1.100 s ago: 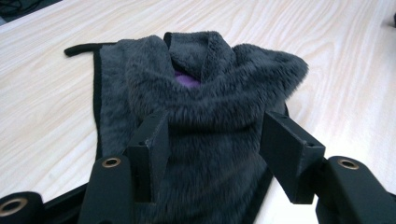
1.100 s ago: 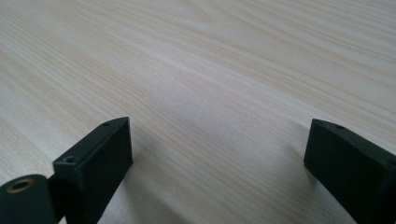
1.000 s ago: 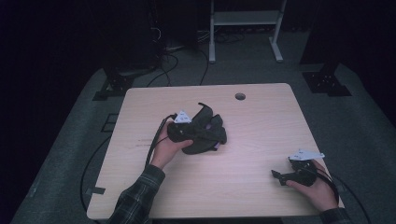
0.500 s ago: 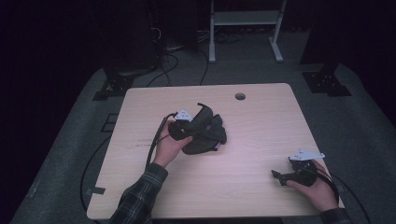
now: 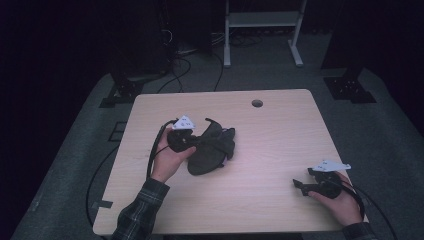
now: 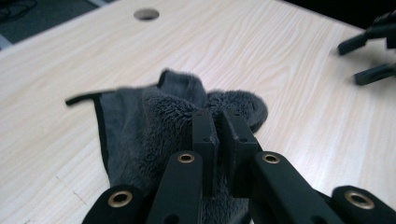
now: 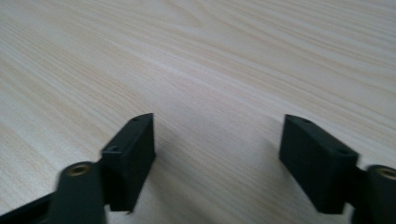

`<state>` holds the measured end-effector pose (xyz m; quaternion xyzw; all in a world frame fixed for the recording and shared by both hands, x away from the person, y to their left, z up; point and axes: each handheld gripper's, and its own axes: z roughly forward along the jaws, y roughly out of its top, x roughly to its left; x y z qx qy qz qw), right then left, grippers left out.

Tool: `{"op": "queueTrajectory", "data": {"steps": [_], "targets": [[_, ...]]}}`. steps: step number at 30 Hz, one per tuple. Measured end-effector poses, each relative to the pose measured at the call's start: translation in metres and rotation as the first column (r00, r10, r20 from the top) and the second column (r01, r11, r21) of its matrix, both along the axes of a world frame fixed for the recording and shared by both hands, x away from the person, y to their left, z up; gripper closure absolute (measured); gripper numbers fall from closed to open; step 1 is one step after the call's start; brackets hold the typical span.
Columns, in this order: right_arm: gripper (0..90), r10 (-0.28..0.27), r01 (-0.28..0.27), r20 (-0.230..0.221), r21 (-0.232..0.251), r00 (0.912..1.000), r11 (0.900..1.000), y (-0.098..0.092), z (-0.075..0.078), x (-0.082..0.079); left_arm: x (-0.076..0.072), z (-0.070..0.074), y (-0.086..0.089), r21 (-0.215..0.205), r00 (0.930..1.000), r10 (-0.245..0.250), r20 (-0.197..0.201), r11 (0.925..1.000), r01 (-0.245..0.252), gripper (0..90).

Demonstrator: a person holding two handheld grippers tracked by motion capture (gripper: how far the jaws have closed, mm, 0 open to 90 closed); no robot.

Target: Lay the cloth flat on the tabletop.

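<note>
A dark grey fluffy cloth (image 5: 214,150) lies crumpled on the wooden table (image 5: 280,130), left of its middle. My left gripper (image 5: 200,142) is shut on a fold of it; in the left gripper view the two jaws (image 6: 218,116) stand pressed together with the cloth's (image 6: 140,121) pile caught between them. My right gripper (image 5: 299,186) rests low over the table near the front right corner. Its jaws (image 7: 217,154) stand apart over bare wood and have just been closing, with nothing between them.
A round cable hole (image 5: 257,103) sits near the table's far edge. Black cables trail from both grippers off the front and left edges. Beyond the table stand a white frame (image 5: 260,20) and dark stands on a grey floor.
The left gripper has closed on the cloth and risen a little, drawing the cloth up and towards the left. The right hand has stayed where it was.
</note>
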<state>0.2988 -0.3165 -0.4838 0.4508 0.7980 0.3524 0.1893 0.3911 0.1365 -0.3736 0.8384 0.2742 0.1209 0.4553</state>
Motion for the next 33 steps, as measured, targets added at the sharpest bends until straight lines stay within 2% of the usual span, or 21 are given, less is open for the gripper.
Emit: {"op": "queueTrajectory", "data": {"steps": [1, 2, 3, 6, 8, 12, 14, 15, 16, 17, 18, 19, 21, 22, 23, 27, 29, 32, 33], "targets": [[31.5, 0.001, -0.001, -0.013, -0.006, 0.9999, 1.000, 0.000, 0.002, 0.000, -0.001, 0.004, 0.000, -0.008, 1.0000, -0.003, 0.006, 1.0000, 0.003, 84.7], [32.2, 0.000, 0.000, -0.020, -0.005, 0.9998, 1.000, 0.001, 0.003, 0.000, -0.005, 0.012, 0.000, -0.026, 0.9997, -0.015, 0.021, 0.9995, 0.016, 84.8], [32.2, 0.000, 0.000, -0.020, -0.005, 0.9998, 1.000, 0.001, 0.003, 0.000, -0.005, 0.012, 0.000, -0.026, 0.9997, -0.015, 0.021, 0.9995, 0.016, 84.8], [32.7, 0.011, -0.011, -0.024, -0.004, 0.9997, 1.000, 0.002, 0.004, 0.000, -0.013, 0.026, -0.004, -0.049, 0.9978, -0.039, 0.055, 0.9979, 0.041, 84.9], [33.2, 0.020, -0.020, -0.021, 0.002, 0.9996, 1.000, 0.004, 0.005, 0.000, -0.020, 0.039, -0.010, -0.073, 0.9944, -0.074, 0.075, 0.9941, 0.080, 84.9], [33.7, 0.028, -0.028, -0.011, 0.008, 0.9995, 1.000, 0.004, 0.006, -0.001, -0.021, 0.043, -0.018, -0.088, 0.9921, -0.094, 0.084, 0.9910, 0.101, 84.9], [34.0, 0.030, -0.030, -0.004, 0.013, 0.9996, 0.999, 0.005, 0.008, -0.001, -0.012, 0.038, -0.023, -0.091, 0.9939, -0.079, 0.077, 0.9921, 0.086, 84.8], [34.0, 0.030, -0.030, -0.004, 0.013, 0.9996, 0.999, 0.005, 0.008, -0.001, -0.012, 0.038, -0.023, -0.091, 0.9939, -0.079, 0.077, 0.9921, 0.086, 84.8], [34.3, 0.031, -0.031, 0.002, 0.017, 0.9995, 0.999, 0.005, 0.008, -0.002, 0.001, 0.028, -0.024, -0.087, 0.9971, -0.042, 0.063, 0.9950, 0.048, 84.8], [34.3, 0.031, -0.031, 0.002, 0.017, 0.9995, 0.999, 0.005, 0.008, -0.002, 0.001, 0.028, -0.024, -0.087, 0.9971, -0.042, 0.063, 0.9950, 0.048, 84.7], [34.4, 0.033, -0.034, 0.008, 0.019, 0.9994, 0.999, 0.005, 0.009, -0.002, 0.012, 0.016, -0.024, -0.077, 0.9990, -0.005, 0.044, 0.9970, 0.008, 84.7], [34.4, 0.033, -0.034, 0.008, 0.019, 0.9994, 0.999, 0.005, 0.009, -0.002, 0.012, 0.016, -0.024, -0.077, 0.9990, -0.005, 0.044, 0.9970, 0.008, 84.7], [34.4, 0.038, -0.038, 0.011, 0.017, 0.9992, 0.999, 0.005, 0.009, -0.002, 0.021, 0.004, -0.022, -0.068, 0.9991, 0.028, 0.032, 0.9974, -0.025, 84.6], [34.4, 0.041, -0.041, 0.007, 0.017, 0.9991, 0.999, 0.006, 0.009, -0.002, 0.030, -0.010, -0.017, -0.046, 0.9975, 0.070, 0.009, 0.9965, -0.070, 84.5], [34.4, 0.041, -0.041, 0.007, 0.017, 0.9991, 0.999, 0.006, 0.009, -0.002, 0.030, -0.010, -0.017, -0.046, 0.9975, 0.070, 0.009, 0.9965, -0.070, 84.5], [34.7, 0.044, -0.044, 0.009, 0.026, 0.9990, 0.999, 0.007, 0.010, -0.003, 0.042, -0.029, -0.007, -0.033, 0.9917, 0.128, -0.014, 0.9912, -0.128, 83.0], [35.0, 0.045, -0.045, 0.016, 0.036, 0.9989, 0.998, 0.008, 0.011, -0.003, 0.045, -0.034, -0.003, -0.024, 0.9896, 0.143, -0.018, 0.9894, -0.143, 79.0], [37.4, 0.057, -0.059, 0.034, 0.065, 0.9978, 0.996, 0.011, 0.016, -0.005, 0.040, -0.031, 0.002, -0.022, 0.9892, 0.146, -0.006, 0.9890, -0.146, 66.7], [37.8, 0.063, -0.066, 0.041, 0.078, 0.9972, 0.995, 0.013, 0.018, -0.005, 0.036, -0.027, 0.004, -0.019, 0.9891, 0.147, 0.003, 0.9890, -0.147, 66.7]]}}
